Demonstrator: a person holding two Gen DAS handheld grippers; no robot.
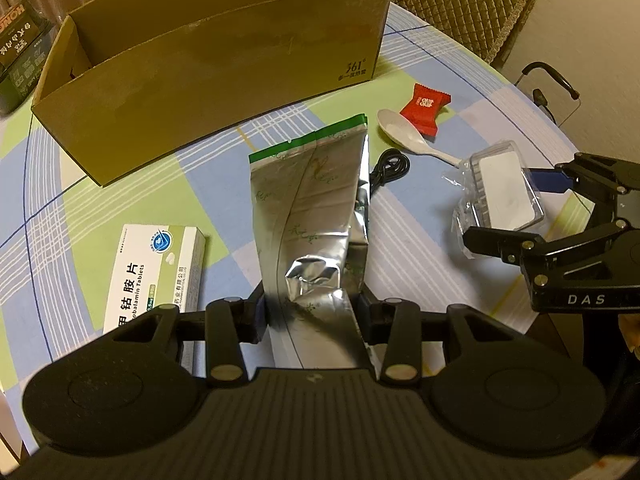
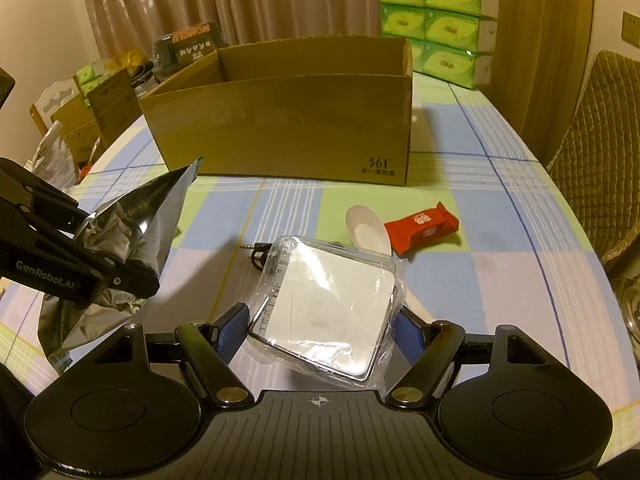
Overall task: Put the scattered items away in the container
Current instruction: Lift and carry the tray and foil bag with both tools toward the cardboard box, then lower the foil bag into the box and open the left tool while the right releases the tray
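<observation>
While the left claw (image 1: 312, 312) clamps a silver foil pouch (image 1: 316, 208), the right claw (image 2: 320, 332) grips a clear plastic case (image 2: 328, 304). Both sit just above the table (image 2: 500, 240), near the open cardboard box (image 2: 280, 120). Spoon (image 2: 366, 232), red snack packet (image 2: 420, 226), tablet box (image 1: 156, 272) lie loose.

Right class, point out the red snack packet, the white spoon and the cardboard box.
red snack packet (image 2: 421, 227), right wrist view, middle of wrapper.
white spoon (image 2: 366, 232), right wrist view, bowl.
cardboard box (image 2: 288, 128), right wrist view, front wall.
</observation>
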